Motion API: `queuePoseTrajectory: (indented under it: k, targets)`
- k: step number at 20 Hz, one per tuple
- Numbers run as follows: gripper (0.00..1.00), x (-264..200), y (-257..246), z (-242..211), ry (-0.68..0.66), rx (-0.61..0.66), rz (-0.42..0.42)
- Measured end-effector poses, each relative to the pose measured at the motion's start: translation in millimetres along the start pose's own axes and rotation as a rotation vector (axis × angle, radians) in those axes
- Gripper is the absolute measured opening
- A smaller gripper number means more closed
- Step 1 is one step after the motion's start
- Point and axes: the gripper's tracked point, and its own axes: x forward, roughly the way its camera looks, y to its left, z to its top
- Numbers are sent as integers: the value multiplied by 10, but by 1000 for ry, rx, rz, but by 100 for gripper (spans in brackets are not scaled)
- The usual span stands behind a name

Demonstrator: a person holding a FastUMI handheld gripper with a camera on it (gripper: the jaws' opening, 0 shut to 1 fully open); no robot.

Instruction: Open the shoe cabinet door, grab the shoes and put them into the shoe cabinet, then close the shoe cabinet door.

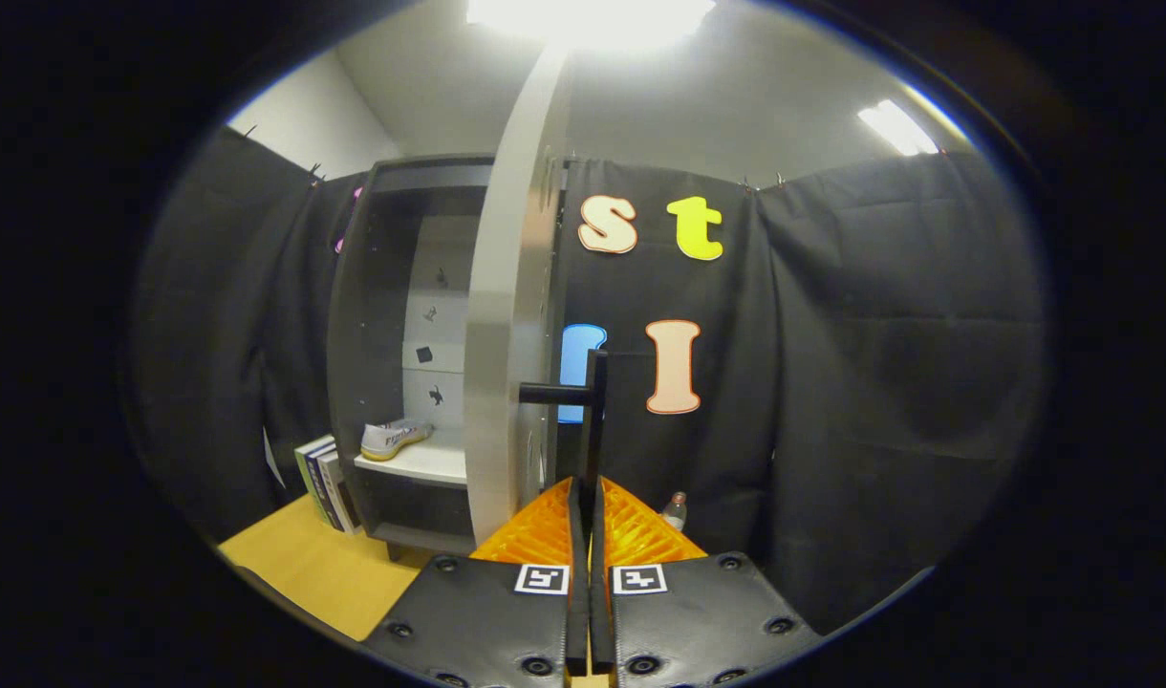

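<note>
Clenching the gripper (588,492) on the door handle (594,420), the open cabinet door (511,315) is held; a shoe (395,438) sits shelved. If swung off-arc, the handle could be lost.

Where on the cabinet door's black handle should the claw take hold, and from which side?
Grip the handle on its long upright bar, coming straight at the door's outer face with one finger on either side. The bar stands off the door on a short post, leaving room. The claw is already shut on it there.
</note>
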Motion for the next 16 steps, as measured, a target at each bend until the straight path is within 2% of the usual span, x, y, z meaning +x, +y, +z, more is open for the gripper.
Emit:
queuePoseTrajectory:
  k: [4, 5, 6, 7, 8, 13, 16]
  targets:
    - [4, 98, -284, -39, -2, 1, 57]
    - [7, 104, -306, -40, 2, 14, 66]
    - [11, 84, -333, -47, -1, 15, 59]
    - [23, 56, -357, -39, -5, 5, 52]
    - [28, 15, -363, -54, -4, -7, 38]
    - [48, -242, -352, -94, 29, 10, -6]
    - [70, -468, -371, -44, 25, 21, -23]
